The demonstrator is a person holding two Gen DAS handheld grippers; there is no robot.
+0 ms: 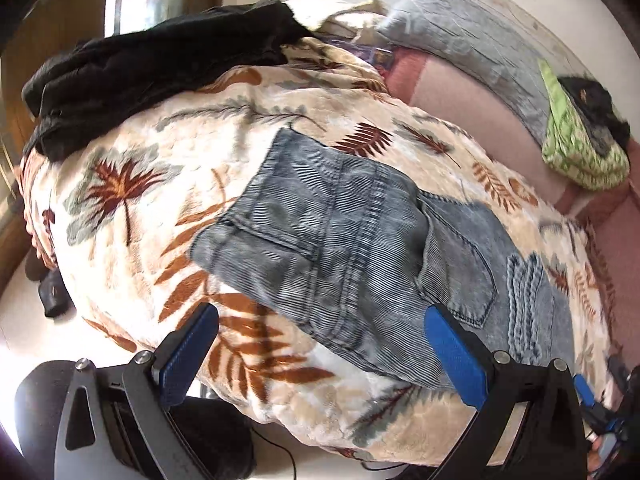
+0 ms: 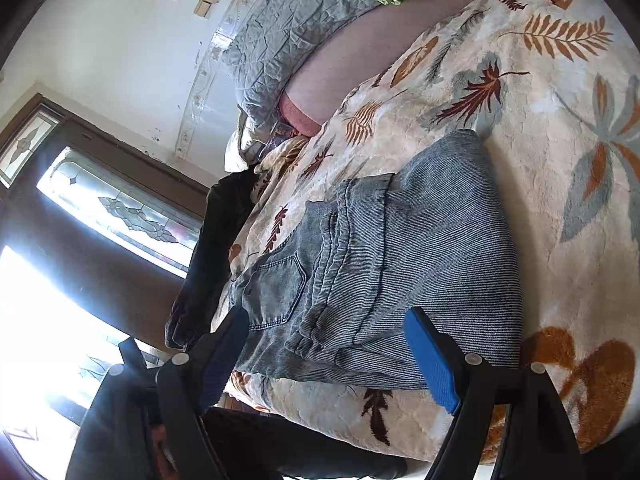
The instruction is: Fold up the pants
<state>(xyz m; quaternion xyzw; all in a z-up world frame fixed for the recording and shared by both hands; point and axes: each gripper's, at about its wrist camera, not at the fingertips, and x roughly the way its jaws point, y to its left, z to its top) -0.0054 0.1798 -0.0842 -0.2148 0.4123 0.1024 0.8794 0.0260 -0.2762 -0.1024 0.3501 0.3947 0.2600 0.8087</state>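
Dark clothing (image 1: 160, 68) lies heaped at the far left of the bed in the left wrist view, on a cream blanket (image 1: 132, 208) printed with rust and grey leaves. Right of it, in the middle of the blanket, lie the grey-blue denim pants (image 1: 340, 248), folded into a compact bundle with a back pocket and seams facing up. The left gripper (image 1: 320, 356) hangs above the near edge of the pants, its blue-padded jaws spread wide and holding nothing. Further right, a grey pillow (image 1: 472, 40) and a green patterned cloth (image 1: 576, 152) rest against the wall.

In the right wrist view, a window (image 2: 120, 208) glows at the left. The pants (image 2: 420, 248) sit centre, and the right gripper (image 2: 328, 356) hovers over their near edge, jaws likewise wide apart and empty.
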